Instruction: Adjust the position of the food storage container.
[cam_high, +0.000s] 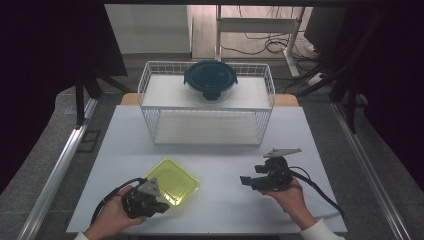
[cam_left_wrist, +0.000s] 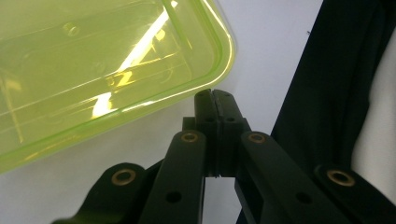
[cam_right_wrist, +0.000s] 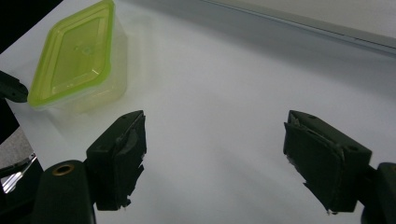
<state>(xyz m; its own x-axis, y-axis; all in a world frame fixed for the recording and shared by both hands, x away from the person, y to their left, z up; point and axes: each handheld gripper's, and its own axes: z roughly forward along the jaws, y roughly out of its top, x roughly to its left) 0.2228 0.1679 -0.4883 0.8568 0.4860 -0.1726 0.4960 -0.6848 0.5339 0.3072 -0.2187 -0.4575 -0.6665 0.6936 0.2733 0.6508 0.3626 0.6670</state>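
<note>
White tabletop (cam_high: 215, 165) takes up the lower middle of the high view, with grey floor on both sides and dark curtains in the upper corners. At the table's far edge, centre frame, stands a wire basket (cam_high: 206, 102), and a round dish with a dark lid (cam_high: 210, 79) sits on its top shelf. Cables lie on the floor at the upper right.

Low and left of centre lies a yellow-green box (cam_high: 173, 182). It is turned cornerwise, its long axis running from lower left to upper right of the frame. In the right gripper view the box (cam_right_wrist: 77, 58) sits at the upper left, lid up, with clear walls below the lid.

Left gripper (cam_high: 161, 206), at the bottom left, has its jaws pressed together, the tips at the box's near edge; in the left gripper view the closed tips (cam_left_wrist: 215, 100) sit just under the lid's rim (cam_left_wrist: 187, 91), and contact is hard to judge. That view cuts off most of the box.

Right gripper (cam_high: 246, 180), lower right, points toward frame left with jaws spread, holding nothing, well apart from the box.
</note>
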